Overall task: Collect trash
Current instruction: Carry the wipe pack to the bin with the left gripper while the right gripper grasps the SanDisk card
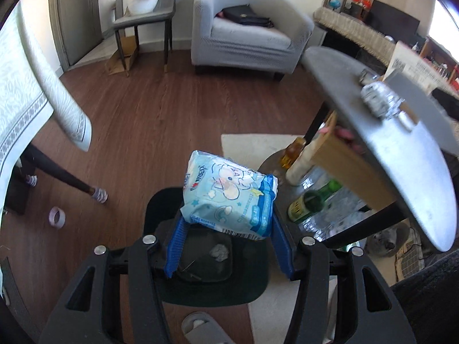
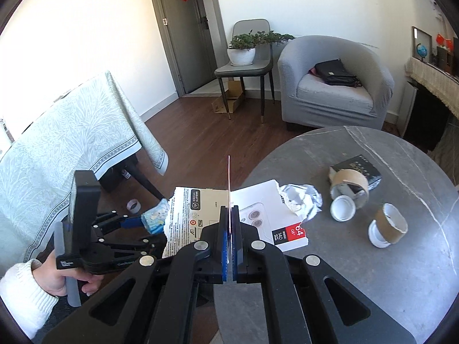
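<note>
We note the left gripper [image 1: 229,226] clamped on a light-blue tissue pack [image 1: 229,195], blue pads pressing both sides. Pack is held in air directly over a black trash bin [image 1: 206,261] standing on the wood floor; a crumpled grey scrap [image 1: 219,251] lies inside the bin. From the right wrist view, same pack [image 2: 156,218] shows at the tip of the left gripper, w/ a hand [image 2: 61,279] in a white sleeve on its handle.

Right gripper [image 2: 230,223] is pinched tight on a thin flat card [image 2: 229,180], seen edge-on, standing upright between the pads, pinkish edge. Can't tell what the card is.

Remaining trash on the round grey table [image 2: 373,286]: torn printed packaging sheet [image 2: 258,200] at table edge nearest the gripper, crumpled foil wad [image 2: 301,200] resting on its far corner, a dark small box [image 2: 360,170] w/ a cardboard ring [image 2: 351,185] against it, a white cap [image 2: 342,211] just beside the ring, and a cardboard tube w/ white end [image 2: 388,229] lying apart to the right.

On the floor near the cloth-covered table [image 2: 71,143]: a tape roll [image 2: 133,205].
</note>
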{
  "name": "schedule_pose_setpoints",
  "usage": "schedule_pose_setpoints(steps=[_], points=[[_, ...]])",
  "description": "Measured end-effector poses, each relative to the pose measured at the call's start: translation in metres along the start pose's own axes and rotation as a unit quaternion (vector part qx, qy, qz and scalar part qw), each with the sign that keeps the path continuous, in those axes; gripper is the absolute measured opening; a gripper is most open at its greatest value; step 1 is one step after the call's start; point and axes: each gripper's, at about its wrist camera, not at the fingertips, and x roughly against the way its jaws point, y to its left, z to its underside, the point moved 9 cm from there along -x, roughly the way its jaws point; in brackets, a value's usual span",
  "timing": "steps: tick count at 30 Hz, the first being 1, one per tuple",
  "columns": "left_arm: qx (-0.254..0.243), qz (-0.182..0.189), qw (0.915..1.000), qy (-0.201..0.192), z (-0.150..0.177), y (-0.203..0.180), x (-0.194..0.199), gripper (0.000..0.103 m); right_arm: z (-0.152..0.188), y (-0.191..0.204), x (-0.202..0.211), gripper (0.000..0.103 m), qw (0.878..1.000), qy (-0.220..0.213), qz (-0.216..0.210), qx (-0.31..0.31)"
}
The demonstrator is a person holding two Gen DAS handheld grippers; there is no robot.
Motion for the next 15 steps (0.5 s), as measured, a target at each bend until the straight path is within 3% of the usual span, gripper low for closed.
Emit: schedule_pose_setpoints(steps=[12,15], points=[[0.016,0.0,0.9953,0.096,0.045,0.035,-0.04,0.057,-0.001,0.049,-0.043,0.002,0.999,0.024,-0.037,0.012],[0.011,0.003,0.9939,0.11,0.053,0.039,-0.048,0.061,0.002,0.055,-0.054,0.002,0.998,0.035,-0.042,0.01]])
